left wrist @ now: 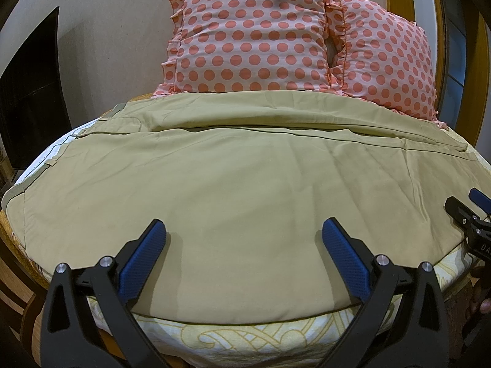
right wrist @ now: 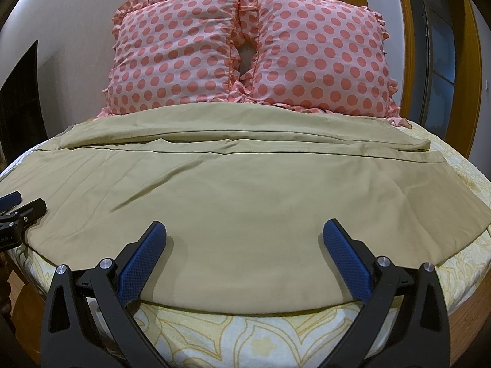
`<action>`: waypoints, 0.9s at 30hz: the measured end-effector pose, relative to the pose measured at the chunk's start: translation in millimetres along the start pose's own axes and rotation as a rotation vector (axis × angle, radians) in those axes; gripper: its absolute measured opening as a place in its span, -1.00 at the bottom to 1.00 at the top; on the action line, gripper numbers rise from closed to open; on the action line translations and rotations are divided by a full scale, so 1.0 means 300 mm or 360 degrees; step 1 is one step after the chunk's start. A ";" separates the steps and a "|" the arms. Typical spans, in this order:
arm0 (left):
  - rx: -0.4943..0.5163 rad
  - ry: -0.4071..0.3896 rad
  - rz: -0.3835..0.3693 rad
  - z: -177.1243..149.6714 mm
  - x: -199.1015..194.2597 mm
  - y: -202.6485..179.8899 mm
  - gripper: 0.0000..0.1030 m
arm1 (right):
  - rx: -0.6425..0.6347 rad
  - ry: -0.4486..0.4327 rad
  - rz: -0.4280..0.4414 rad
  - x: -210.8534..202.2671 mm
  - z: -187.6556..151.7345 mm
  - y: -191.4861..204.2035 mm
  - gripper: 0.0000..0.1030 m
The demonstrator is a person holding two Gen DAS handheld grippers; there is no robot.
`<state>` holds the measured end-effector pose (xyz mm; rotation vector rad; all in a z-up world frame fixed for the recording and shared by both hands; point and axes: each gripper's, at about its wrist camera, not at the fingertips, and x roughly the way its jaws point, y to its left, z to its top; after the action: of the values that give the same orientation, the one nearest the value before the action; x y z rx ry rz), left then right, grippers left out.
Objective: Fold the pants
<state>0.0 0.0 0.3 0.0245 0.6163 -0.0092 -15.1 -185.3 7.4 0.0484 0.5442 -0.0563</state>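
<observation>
Khaki pants (left wrist: 239,184) lie spread flat across the bed, waistband at the left, leg ends at the right; they also show in the right wrist view (right wrist: 245,190). One leg lies beyond the other, toward the pillows. My left gripper (left wrist: 244,233) is open, hovering just above the near edge of the pants on their waist half. My right gripper (right wrist: 244,233) is open over the near edge on the leg half. Each gripper's tip shows at the side of the other's view: the right one (left wrist: 472,205), the left one (right wrist: 21,205).
Two pink polka-dot pillows (right wrist: 245,52) lean against the wall behind the pants. The bed has a yellow-patterned white sheet (right wrist: 245,334). A dark screen (left wrist: 30,92) stands at the left. A wooden door frame (right wrist: 408,30) is at the right.
</observation>
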 end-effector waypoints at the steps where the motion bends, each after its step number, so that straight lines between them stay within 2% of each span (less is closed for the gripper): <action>1: 0.0004 0.0006 -0.0007 0.003 0.000 0.001 0.96 | -0.0005 0.0023 0.0013 -0.001 0.004 -0.003 0.97; 3: 0.0004 0.0034 -0.0034 0.014 0.002 0.009 0.96 | -0.0007 0.0161 0.0095 0.022 0.056 -0.032 0.97; 5: -0.0009 0.0042 -0.0047 0.029 0.000 0.027 0.96 | 0.0089 0.0194 0.0142 0.036 0.137 -0.100 0.97; 7: -0.0030 0.0018 -0.0006 0.051 -0.003 0.047 0.96 | 0.0230 0.0159 0.0092 0.053 0.235 -0.196 0.97; 10: -0.0074 -0.0017 0.0046 0.079 0.000 0.077 0.96 | 0.0528 0.0176 -0.0007 0.148 0.397 -0.377 0.97; 13: -0.0130 -0.0004 0.0060 0.097 0.017 0.108 0.96 | 0.0809 0.0298 -0.0203 0.355 0.544 -0.573 0.97; 15: -0.0155 0.0016 0.0058 0.098 0.032 0.117 0.96 | 0.0929 0.0375 -0.0321 0.489 0.597 -0.664 0.92; 17: -0.0170 0.0030 0.0057 0.099 0.046 0.122 0.96 | 0.0975 0.0459 -0.0458 0.622 0.634 -0.738 0.54; 18: -0.0171 0.0034 0.0057 0.097 0.048 0.123 0.96 | 0.0982 0.0494 -0.0520 0.678 0.648 -0.765 0.44; 22: -0.0159 0.0053 0.0060 0.090 0.059 0.125 0.96 | 0.1092 0.0593 -0.0701 0.842 0.656 -0.868 0.37; 24: -0.0155 0.0058 0.0050 0.090 0.061 0.124 0.96 | 0.1155 0.0580 -0.0755 0.877 0.654 -0.901 0.36; 27: -0.0140 0.0076 0.0038 0.093 0.067 0.122 0.96 | 0.1010 0.0621 -0.0860 0.922 0.662 -0.895 0.36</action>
<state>33.3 35.9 12.2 -0.0534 0.6634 0.0419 305.8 -476.3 25.2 0.5395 0.9013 -0.7594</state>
